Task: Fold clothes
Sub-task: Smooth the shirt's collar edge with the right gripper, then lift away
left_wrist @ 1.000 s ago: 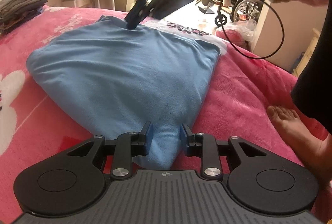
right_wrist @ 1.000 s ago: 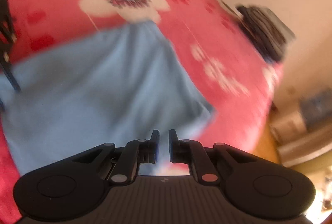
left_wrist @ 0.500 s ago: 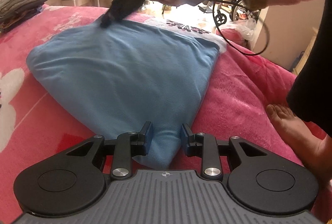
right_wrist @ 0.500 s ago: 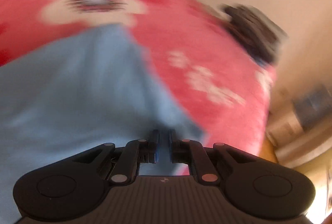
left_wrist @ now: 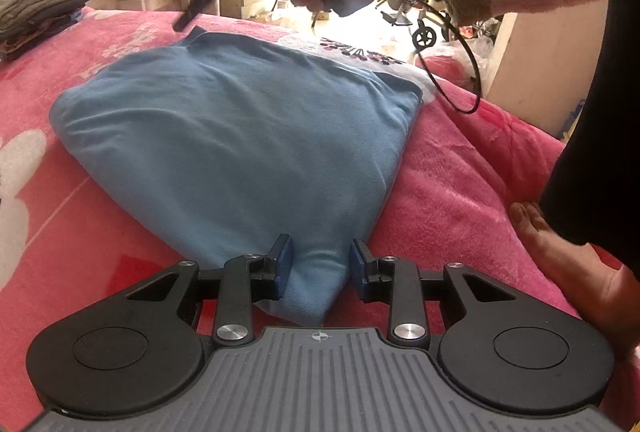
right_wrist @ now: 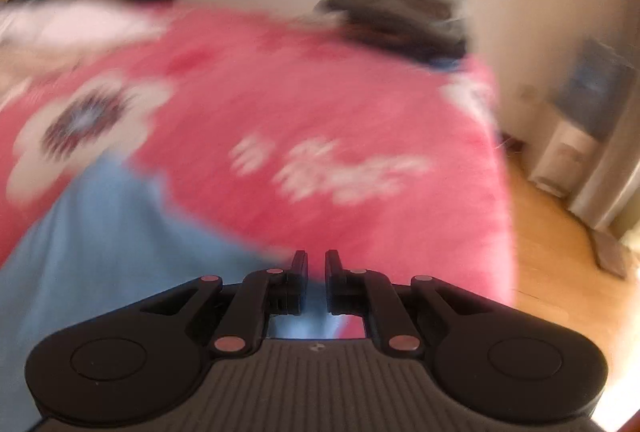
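The left claw stands open, straddling the near corner of the folded blue garment on the pink bed. The right claw, nearly closed and seemingly empty, hangs off the far corner. Likely squaring a fold; next calls for flattening or another fold.

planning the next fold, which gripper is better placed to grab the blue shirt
Left. The left gripper has its jaws open around the near corner of the folded blue fleece shirt. The right gripper is lifted off the far edge.
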### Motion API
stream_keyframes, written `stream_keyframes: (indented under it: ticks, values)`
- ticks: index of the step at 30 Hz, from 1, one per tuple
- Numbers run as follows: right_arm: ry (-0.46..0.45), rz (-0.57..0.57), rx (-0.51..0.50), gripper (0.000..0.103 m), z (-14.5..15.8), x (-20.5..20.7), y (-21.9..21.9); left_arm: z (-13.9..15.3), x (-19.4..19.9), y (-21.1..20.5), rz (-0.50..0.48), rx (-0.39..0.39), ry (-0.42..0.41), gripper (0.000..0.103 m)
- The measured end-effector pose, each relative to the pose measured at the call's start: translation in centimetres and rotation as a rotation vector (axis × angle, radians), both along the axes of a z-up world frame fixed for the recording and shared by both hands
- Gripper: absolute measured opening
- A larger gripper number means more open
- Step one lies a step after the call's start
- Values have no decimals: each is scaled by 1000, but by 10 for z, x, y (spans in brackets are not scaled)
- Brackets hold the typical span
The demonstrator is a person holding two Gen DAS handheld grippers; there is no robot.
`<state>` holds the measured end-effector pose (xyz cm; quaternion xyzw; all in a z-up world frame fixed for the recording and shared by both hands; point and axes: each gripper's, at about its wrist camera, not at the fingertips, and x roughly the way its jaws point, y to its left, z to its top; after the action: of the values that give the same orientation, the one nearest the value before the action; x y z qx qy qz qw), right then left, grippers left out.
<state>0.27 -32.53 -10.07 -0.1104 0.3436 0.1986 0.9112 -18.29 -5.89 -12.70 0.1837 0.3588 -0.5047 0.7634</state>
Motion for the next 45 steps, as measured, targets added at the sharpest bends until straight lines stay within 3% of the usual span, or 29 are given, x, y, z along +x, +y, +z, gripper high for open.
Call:
stream_keyframes:
  ticks: [6, 9, 10, 11, 14, 17, 18, 20, 23, 25, 29, 30, 33, 36, 39, 45]
  values:
    - [114, 422, 25, 8, -8, -16, 59, -1, -1, -1, 13, -3, 6, 33]
    - [87, 312, -1, 3, -19, 5, 58, 0, -1, -2, 22, -3, 4, 34]
    - [62, 219, 8, 5, -15, 12, 50, 0, -1, -3, 26, -4, 5, 34]
    - [54, 205, 25, 6, -9, 12, 48, 0, -1, -3, 30, -5, 6, 35]
    - [49, 255, 79, 6, 9, 6, 48, 0, -1, -4, 37, -10, 11, 36]
    - [106, 493, 82, 5, 8, -12, 81, 0, 0, -3, 37, -12, 11, 36]
    - [107, 505, 74, 5, 3, -10, 91, 0, -1, -3, 34, -11, 6, 36]
    - [93, 439, 61, 5, -7, 5, 101, 0, -3, -3, 29, -8, -6, 36]
    - [56, 169, 106, 7, -6, 41, 78, 1, -3, -4, 31, -3, -10, 36]
    - [69, 226, 191, 7, 6, 36, 67, 1, -3, -4, 40, -5, -2, 37]
    - [189, 490, 172, 7, -2, 9, 101, 1, -3, -5, 40, -3, -4, 37]
    - [207, 503, 153, 6, -10, 9, 112, 1, -4, -5, 36, 0, -11, 37]
    - [194, 334, 172, 5, -24, 32, 109, 0, -6, -7, 29, 8, -27, 37]
    - [120, 81, 192, 6, -11, 52, 78, 0, -8, -7, 39, 7, -31, 37]
    - [143, 186, 240, 7, 9, 37, 52, 0, -8, -7, 47, 5, -33, 38]
    - [187, 179, 94, 3, -17, 22, 45, -1, -10, -8, 20, 15, -56, 38]
